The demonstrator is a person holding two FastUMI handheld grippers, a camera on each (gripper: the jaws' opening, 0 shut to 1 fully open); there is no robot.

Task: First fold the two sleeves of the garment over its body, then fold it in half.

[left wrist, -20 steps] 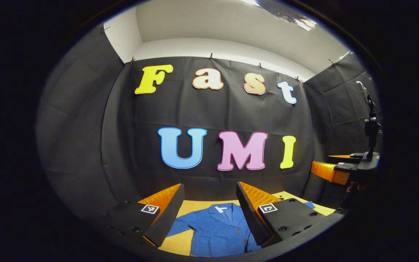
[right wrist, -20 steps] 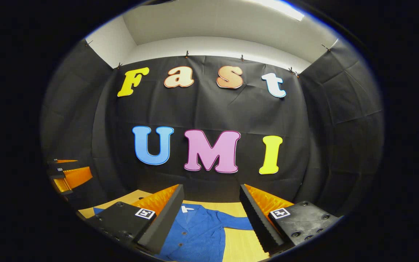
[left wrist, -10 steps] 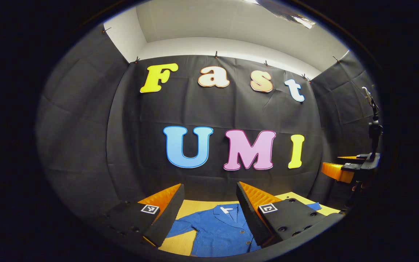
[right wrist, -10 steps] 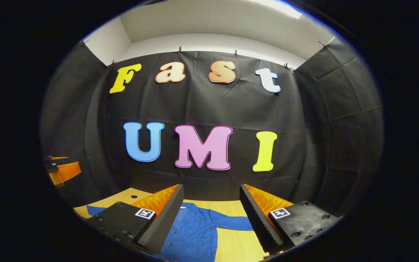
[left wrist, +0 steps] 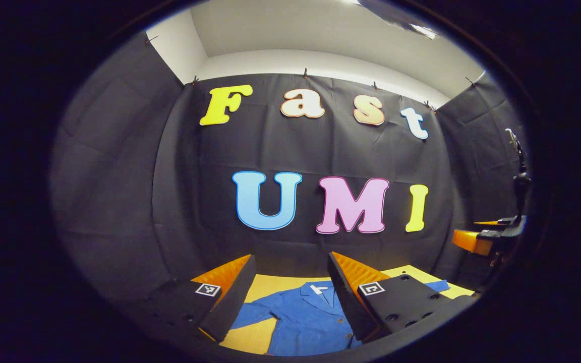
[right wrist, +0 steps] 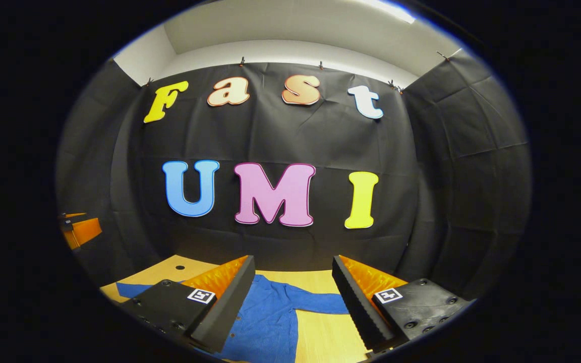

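A blue buttoned jacket (left wrist: pixel 300 317) lies flat on the wooden table (left wrist: pixel 265 285), collar toward the booth's back wall and sleeves spread out. In the left gripper view my left gripper (left wrist: pixel 290 269) hangs open above its chest, nothing between the fingers. One sleeve (left wrist: pixel 252 315) stretches left; a cuff (left wrist: pixel 439 286) peeks out at the right. In the right gripper view my right gripper (right wrist: pixel 293 272) is open over the jacket (right wrist: pixel 265 322), with a sleeve (right wrist: pixel 321 303) running right under it and another cuff (right wrist: pixel 131 290) at the left.
The other gripper (left wrist: pixel 484 237) hovers at the right edge of the left gripper view. Another gripper (right wrist: pixel 81 229) shows at the left edge of the right gripper view. Bare table (right wrist: pixel 321 338) lies right of the jacket. Black cloth walls close the booth.
Both views have tilted down and drifted slightly, so more of the jacket and table shows. The other gripper has slid toward each view's edge. Both grippers stay open.
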